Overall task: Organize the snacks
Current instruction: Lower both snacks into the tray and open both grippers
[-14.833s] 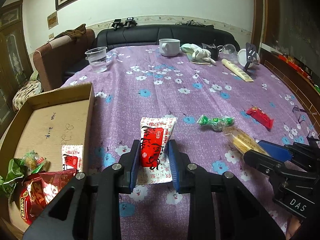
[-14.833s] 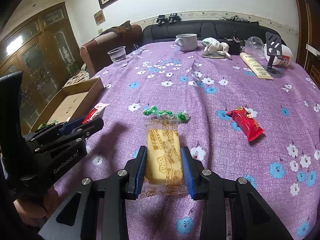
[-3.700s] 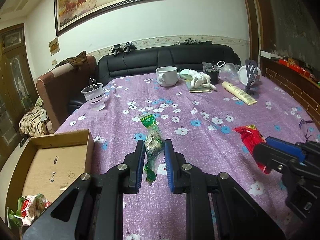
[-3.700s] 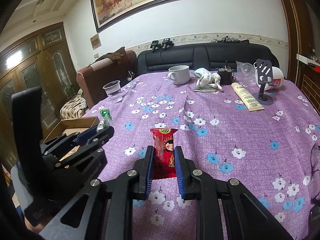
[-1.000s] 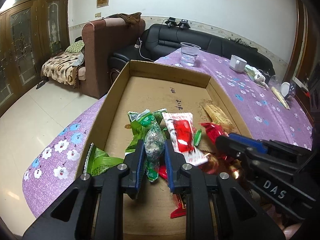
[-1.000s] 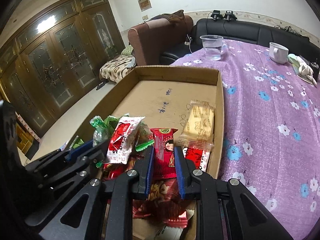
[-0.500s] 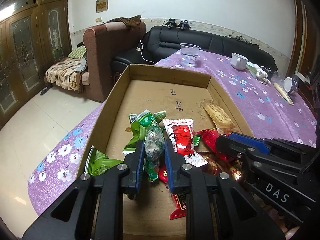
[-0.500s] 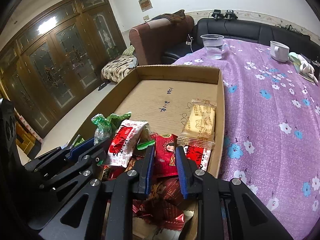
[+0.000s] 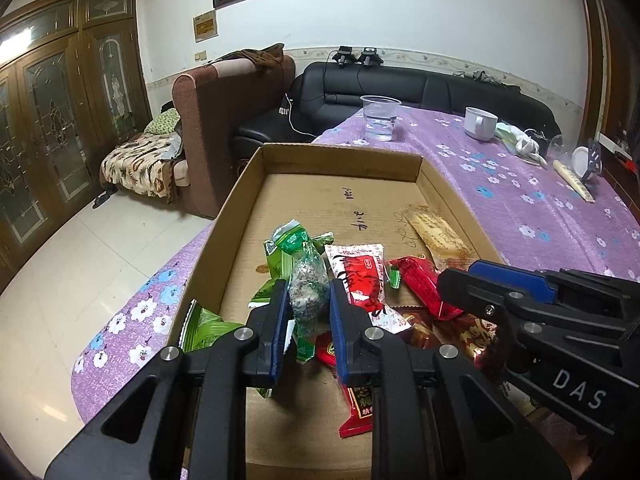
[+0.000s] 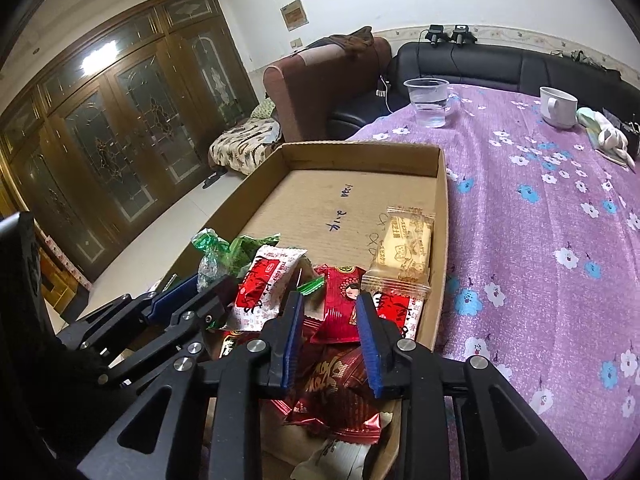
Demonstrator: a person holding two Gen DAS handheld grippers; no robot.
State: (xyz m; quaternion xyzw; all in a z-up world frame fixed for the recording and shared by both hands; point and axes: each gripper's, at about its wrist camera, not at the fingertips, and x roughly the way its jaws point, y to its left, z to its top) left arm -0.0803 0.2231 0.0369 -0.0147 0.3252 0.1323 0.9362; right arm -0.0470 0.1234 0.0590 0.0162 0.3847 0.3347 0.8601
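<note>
Low in the frame, the left gripper [image 9: 308, 300] clamps a green-wrapped candy [image 9: 306, 284] between its jaws above the cardboard box [image 9: 240, 196] on the purple-clothed table [image 10: 540, 216]. Beside it, the right gripper [image 10: 330, 312] has just been opening; the red snack packet [image 10: 340, 304] lies loose between its parted jaws, on the pile.

My left wrist view looks forward and down along the left gripper [image 9: 308, 308] from close above the near end of the cardboard box [image 9: 340, 156], facing the black sofa [image 9: 420, 84]. My right wrist view looks the same way along the right gripper [image 10: 330, 320], set rightward. Both views share the box, plastic cup [image 10: 428, 102], white mug [image 9: 480, 122] and purple tablecloth [image 10: 540, 220]; each shows the other gripper.
</note>
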